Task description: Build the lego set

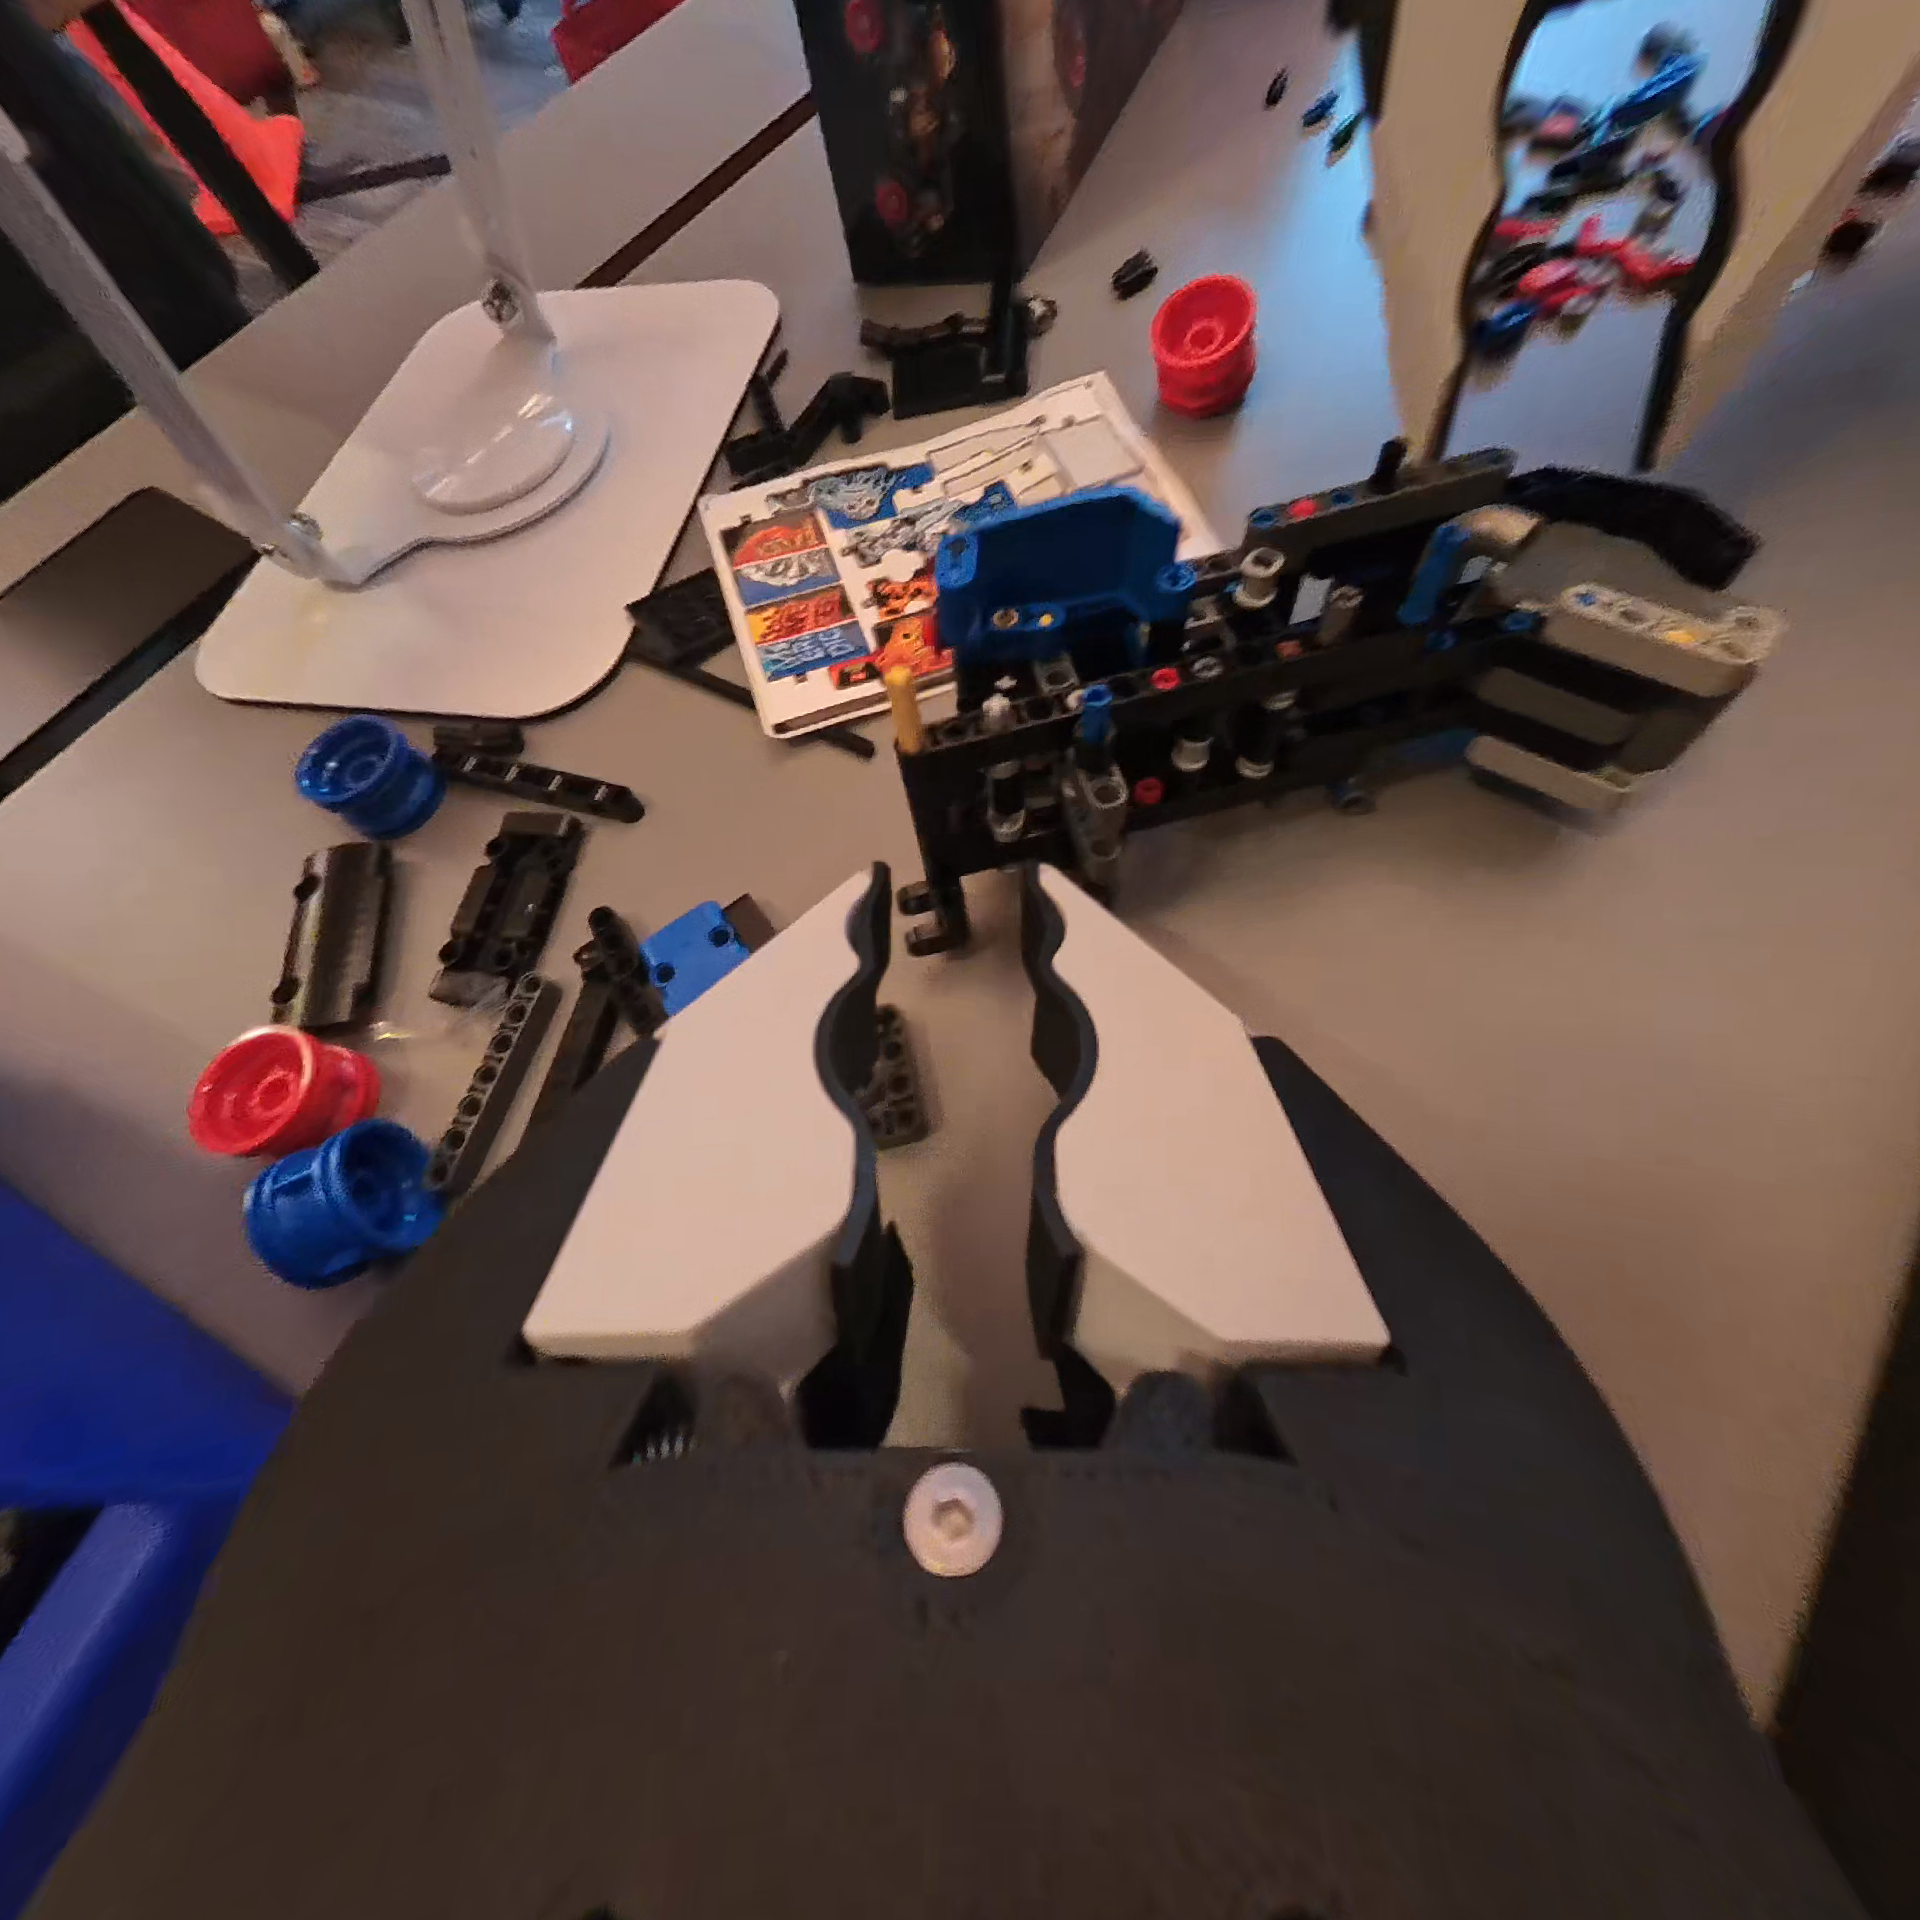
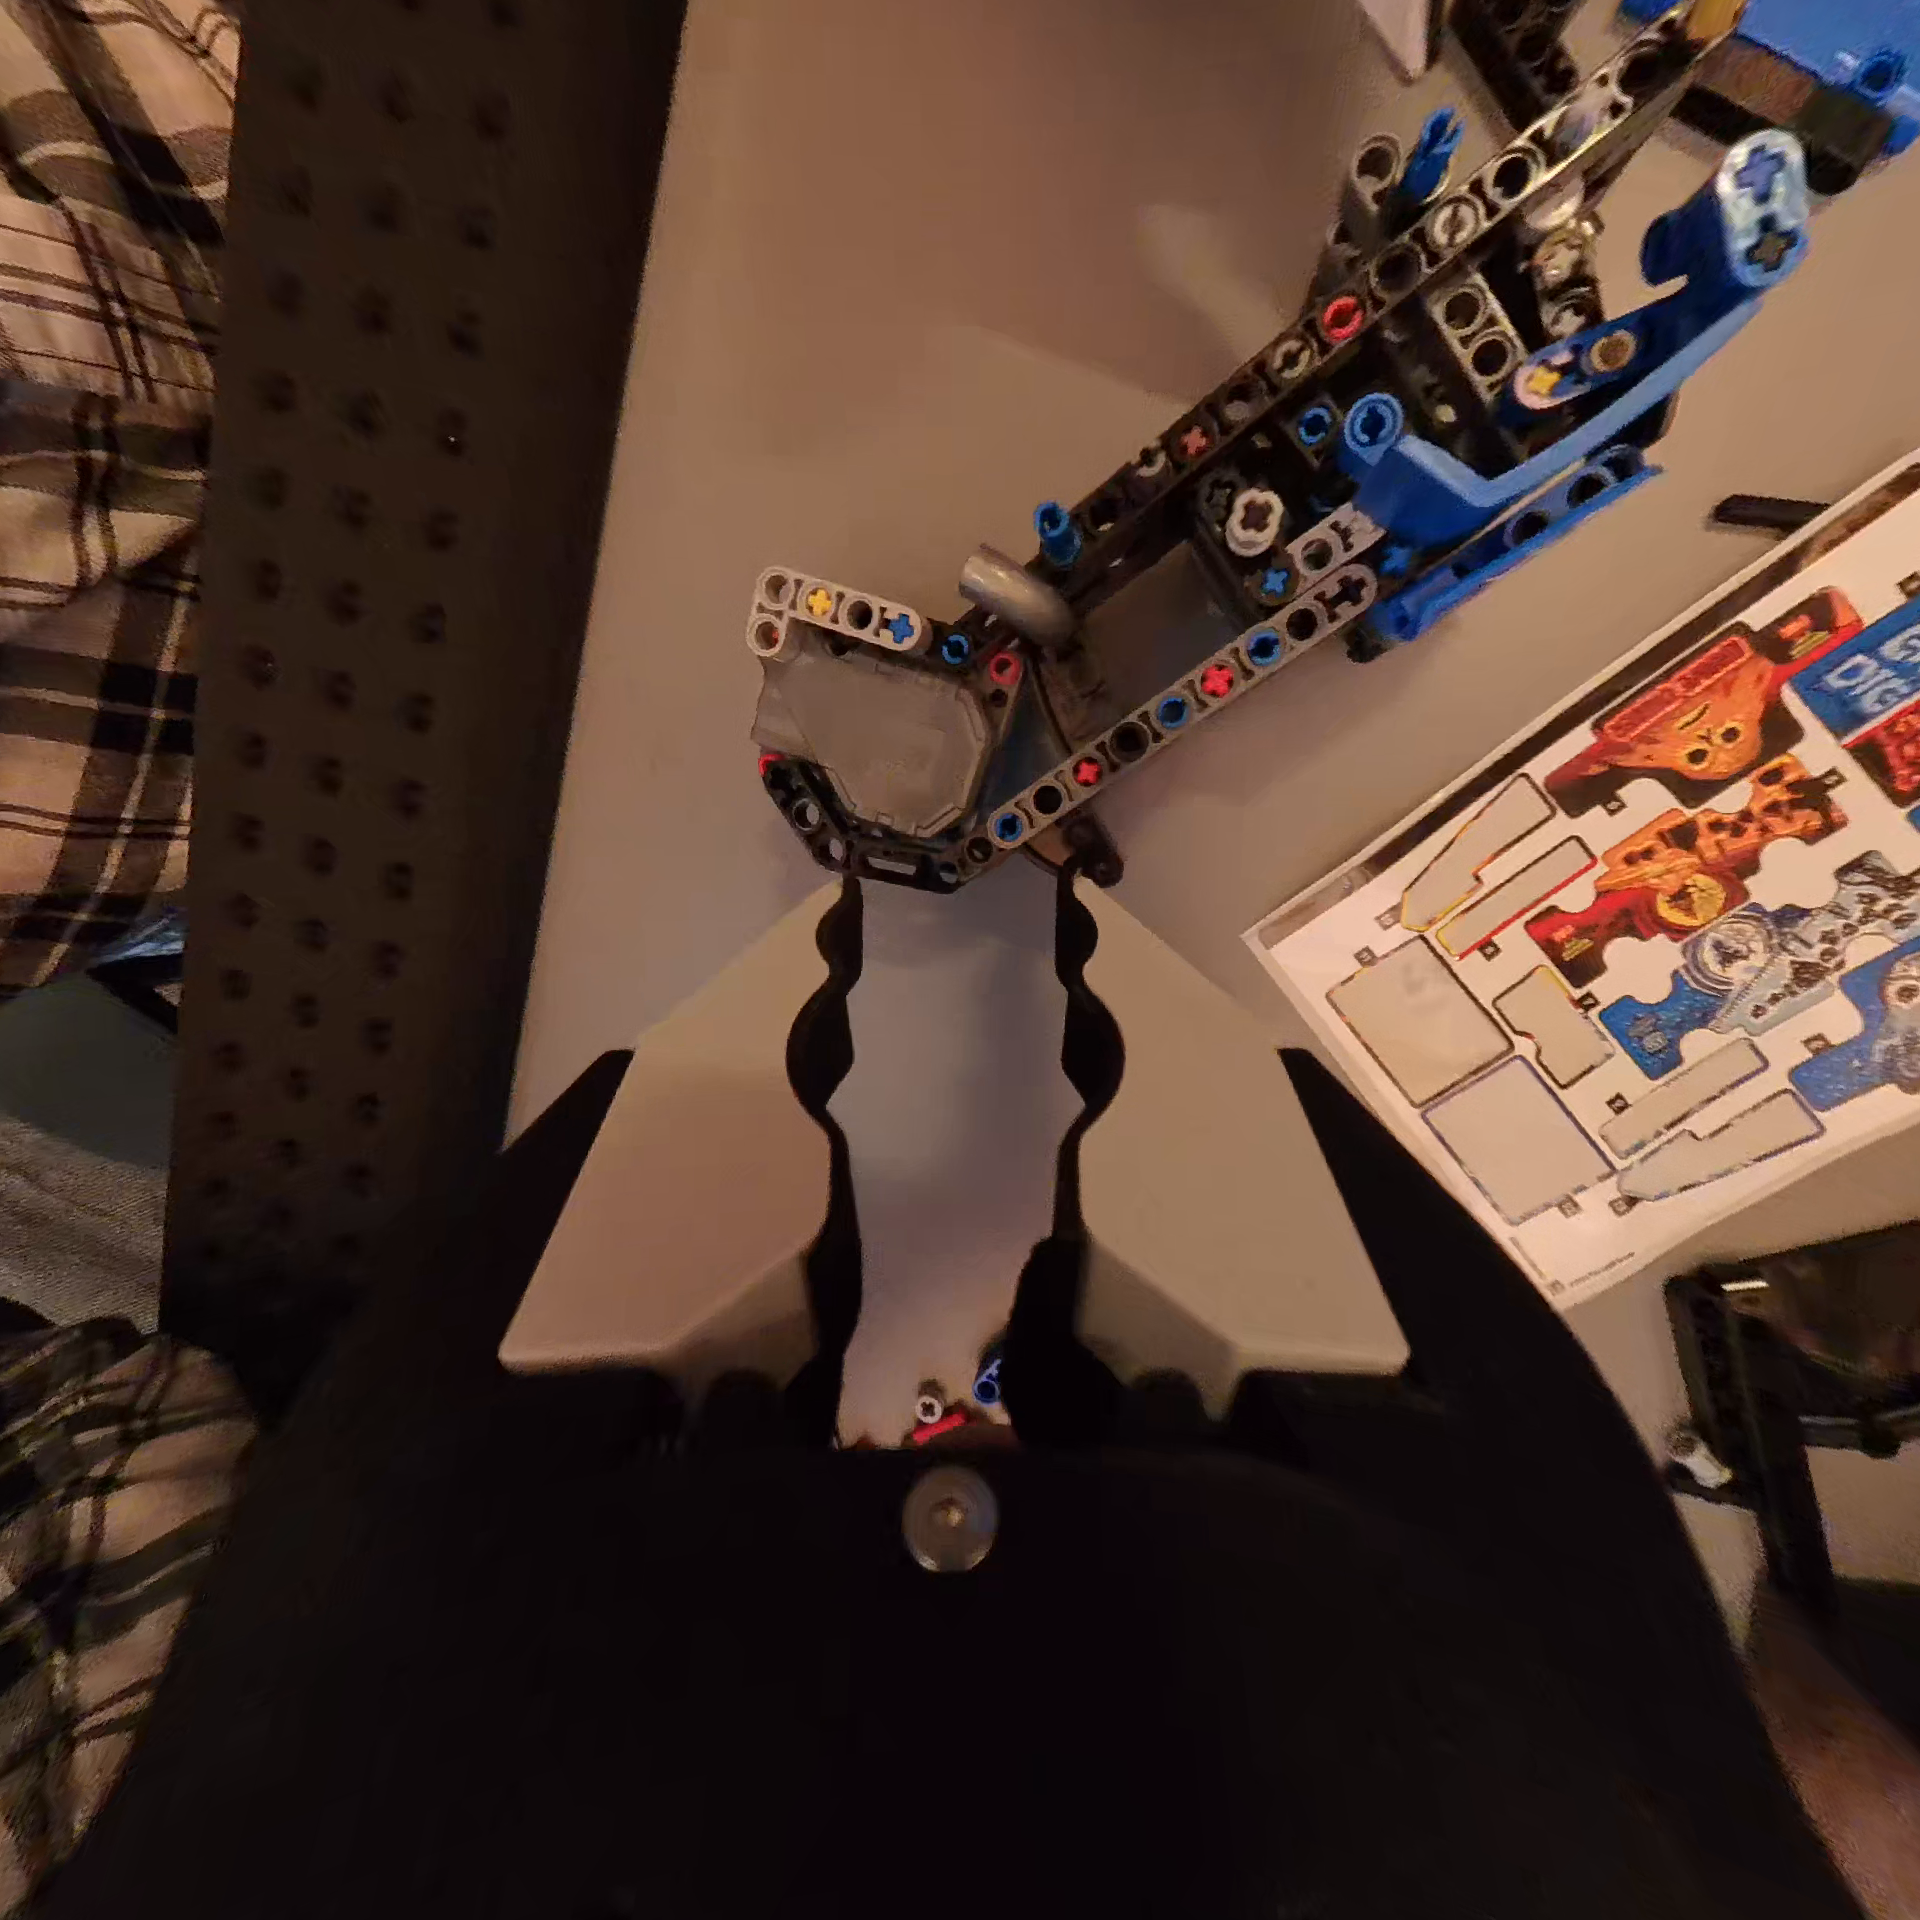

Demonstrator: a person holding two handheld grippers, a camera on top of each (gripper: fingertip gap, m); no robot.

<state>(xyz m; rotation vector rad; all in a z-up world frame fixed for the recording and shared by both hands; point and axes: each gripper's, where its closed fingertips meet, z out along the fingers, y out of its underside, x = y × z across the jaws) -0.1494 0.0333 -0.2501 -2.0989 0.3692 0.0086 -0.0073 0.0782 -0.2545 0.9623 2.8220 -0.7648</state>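
Both grippers spread at the lego chassis.

Left wrist view: my left gripper point(image 1: 956, 904) is spread, empty, just short of the lego chassis point(image 1: 1247, 686) black end; sticker sheet point(image 1: 883, 561) behind it. Right wrist view: my right gripper point(image 2: 956, 904) is spread, tips at the chassis's grey end, sheet beside it.

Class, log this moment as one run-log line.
left gripper: open, empty, near black-and-blue lego chassis | right gripper: open at chassis's grey end | loose wheels untouched
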